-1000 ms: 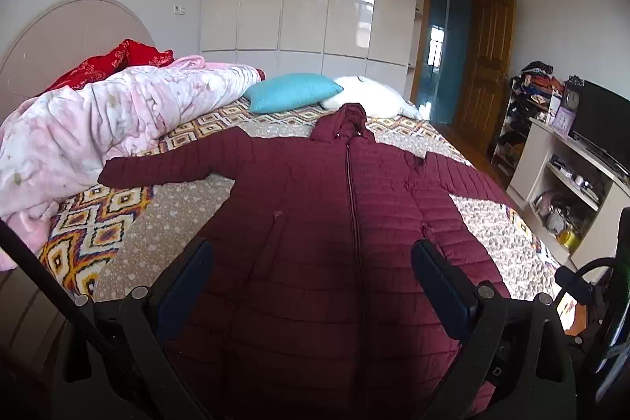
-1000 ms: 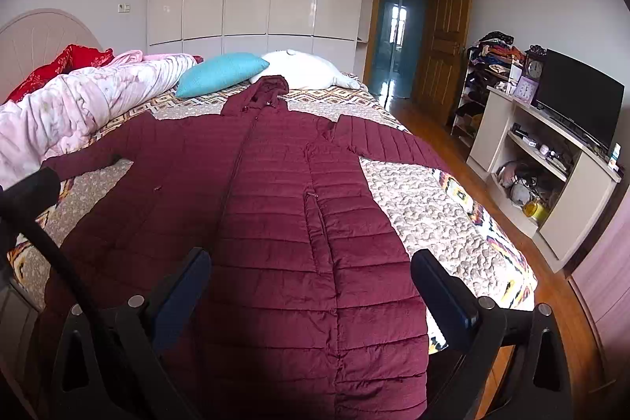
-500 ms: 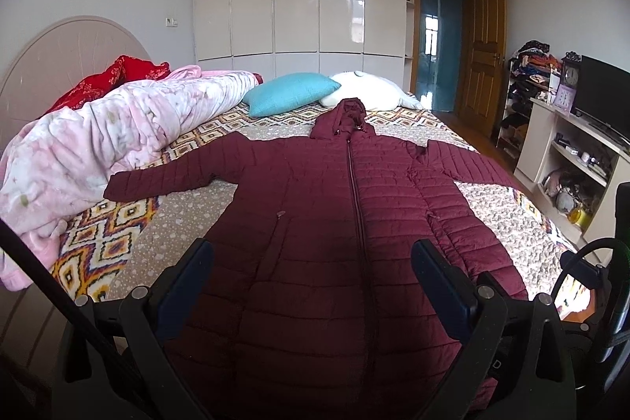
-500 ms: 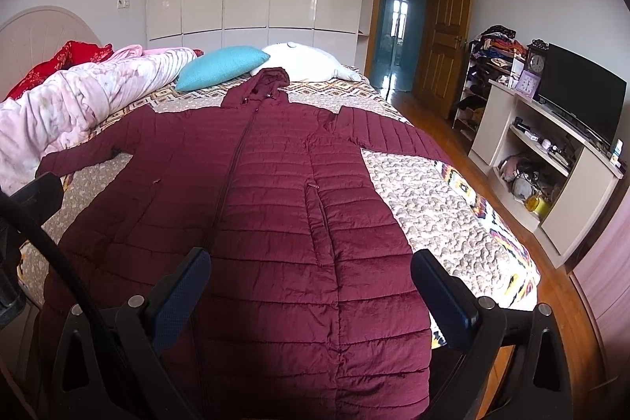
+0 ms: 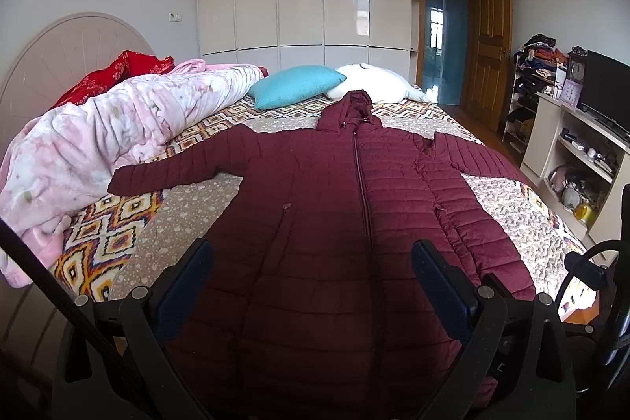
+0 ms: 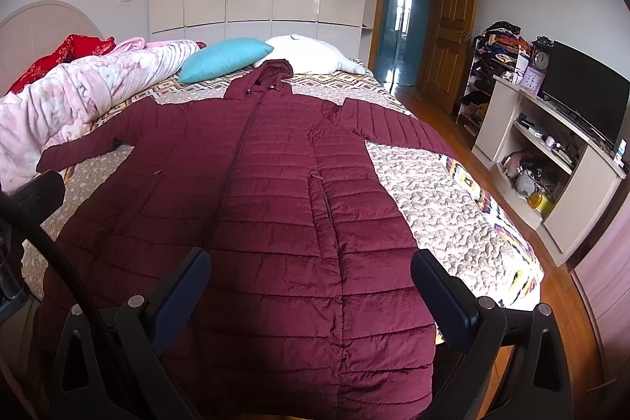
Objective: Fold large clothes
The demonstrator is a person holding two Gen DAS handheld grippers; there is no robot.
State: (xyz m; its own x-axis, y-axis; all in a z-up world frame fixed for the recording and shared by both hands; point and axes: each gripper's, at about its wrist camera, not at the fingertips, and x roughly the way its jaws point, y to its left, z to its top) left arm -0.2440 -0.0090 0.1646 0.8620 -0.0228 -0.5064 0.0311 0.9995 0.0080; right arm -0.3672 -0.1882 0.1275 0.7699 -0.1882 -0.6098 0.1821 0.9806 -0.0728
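A long maroon quilted hooded coat (image 5: 334, 207) lies flat, front up and zipped, on the patterned bedspread (image 5: 118, 223). Its sleeves spread to both sides and its hood points to the far pillows. It also shows in the right wrist view (image 6: 283, 191). My left gripper (image 5: 311, 262) is open and empty, held above the coat's lower part. My right gripper (image 6: 309, 272) is open and empty, above the coat's hem on the right side. Neither gripper touches the coat.
A bunched pink quilt (image 5: 98, 128) and a red cloth (image 5: 118, 73) lie along the bed's left side. A teal pillow (image 5: 295, 85) and a white pillow (image 5: 374, 85) sit at the far end. A TV unit (image 6: 559, 160) stands at the right.
Both grippers have tilted upward and backed off a little, so more of the wall and wardrobe shows. The coat has not moved. Both stay open.
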